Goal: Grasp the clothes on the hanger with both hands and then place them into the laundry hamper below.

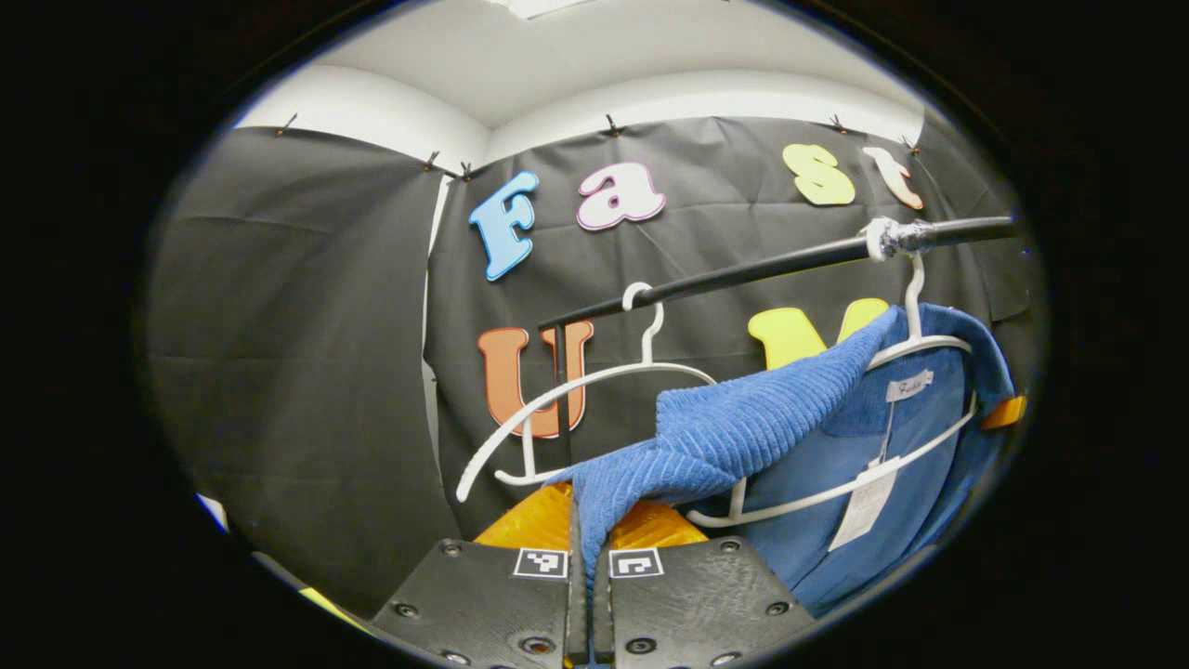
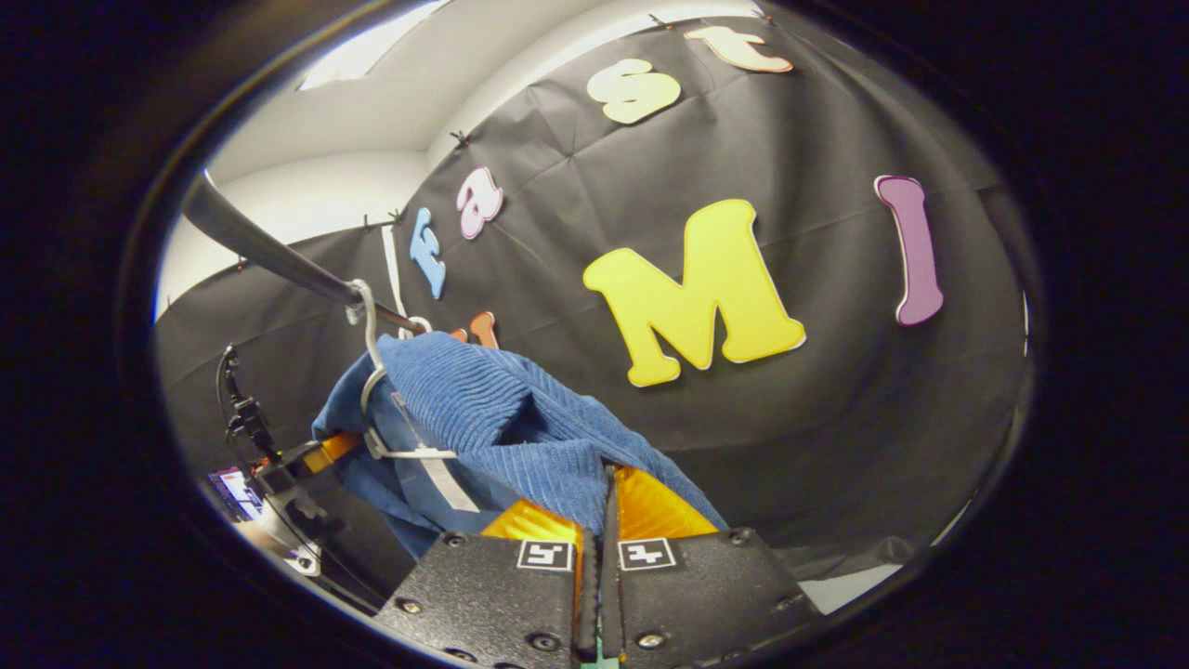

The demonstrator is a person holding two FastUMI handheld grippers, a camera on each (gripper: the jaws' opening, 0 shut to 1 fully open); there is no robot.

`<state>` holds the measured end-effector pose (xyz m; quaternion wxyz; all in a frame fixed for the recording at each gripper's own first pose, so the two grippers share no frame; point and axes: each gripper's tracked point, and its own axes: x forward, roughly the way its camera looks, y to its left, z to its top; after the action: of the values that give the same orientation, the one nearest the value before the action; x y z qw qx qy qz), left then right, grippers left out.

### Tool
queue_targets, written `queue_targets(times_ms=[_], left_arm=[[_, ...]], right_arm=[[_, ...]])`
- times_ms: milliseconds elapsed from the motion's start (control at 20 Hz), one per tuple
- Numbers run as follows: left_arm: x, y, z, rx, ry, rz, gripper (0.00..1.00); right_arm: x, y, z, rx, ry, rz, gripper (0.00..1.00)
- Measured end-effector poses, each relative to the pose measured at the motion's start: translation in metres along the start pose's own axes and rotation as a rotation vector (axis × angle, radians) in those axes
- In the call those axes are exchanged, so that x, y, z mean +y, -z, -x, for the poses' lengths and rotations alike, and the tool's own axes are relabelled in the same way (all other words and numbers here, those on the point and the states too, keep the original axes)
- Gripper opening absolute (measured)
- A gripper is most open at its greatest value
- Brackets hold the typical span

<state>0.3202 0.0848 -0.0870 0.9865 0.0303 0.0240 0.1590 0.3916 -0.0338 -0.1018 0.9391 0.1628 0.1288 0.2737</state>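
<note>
Both tools clench a blue corduroy shirt on its hanger.

The left tool [image 1: 588, 548] pinches the shirt [image 1: 743, 427]; the right tool [image 2: 599, 530] apparently grips its other side near the white hanger [image 1: 915, 348].

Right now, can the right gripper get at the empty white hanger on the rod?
Probably not as things stand. The right gripper is shut on the blue garment, so its jaws are occupied. The empty white hanger hangs on the black rod beyond the garment's own hanger.
</note>
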Motion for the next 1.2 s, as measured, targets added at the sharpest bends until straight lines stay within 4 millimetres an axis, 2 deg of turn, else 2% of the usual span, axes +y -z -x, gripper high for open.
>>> queue_targets(times_ms=[250,400,550,750,850,950,1200], left_arm=[[0.001,-0.004,-0.007,0.002,0.006,0.002,0.02],[0.006,-0.01,-0.011,-0.002,-0.006,0.018,0.0],[0.006,-0.015,-0.013,-0.006,0.001,0.045,0.02],[0.004,-0.028,-0.015,-0.021,0.011,0.043,0.02],[0.005,-0.032,-0.017,-0.023,0.014,0.036,0.02],[0.007,-0.035,-0.022,-0.021,0.018,0.037,0.02],[0.007,-0.038,-0.031,-0.021,0.034,0.018,0.02]], right_arm=[[0.006,-0.003,0.009,0.006,-0.077,-0.084,0.05],[0.016,-0.016,0.015,-0.033,-0.122,-0.127,0.05],[0.016,-0.023,0.016,-0.051,-0.132,-0.151,0.05],[0.019,-0.048,0.017,-0.11,-0.154,-0.21,0.05],[0.013,-0.058,0.015,-0.133,-0.135,-0.203,0.05],[0.018,-0.07,0.016,-0.166,-0.15,-0.23,0.05],[-0.001,-0.085,0.002,-0.225,-0.052,-0.154,0.05]])
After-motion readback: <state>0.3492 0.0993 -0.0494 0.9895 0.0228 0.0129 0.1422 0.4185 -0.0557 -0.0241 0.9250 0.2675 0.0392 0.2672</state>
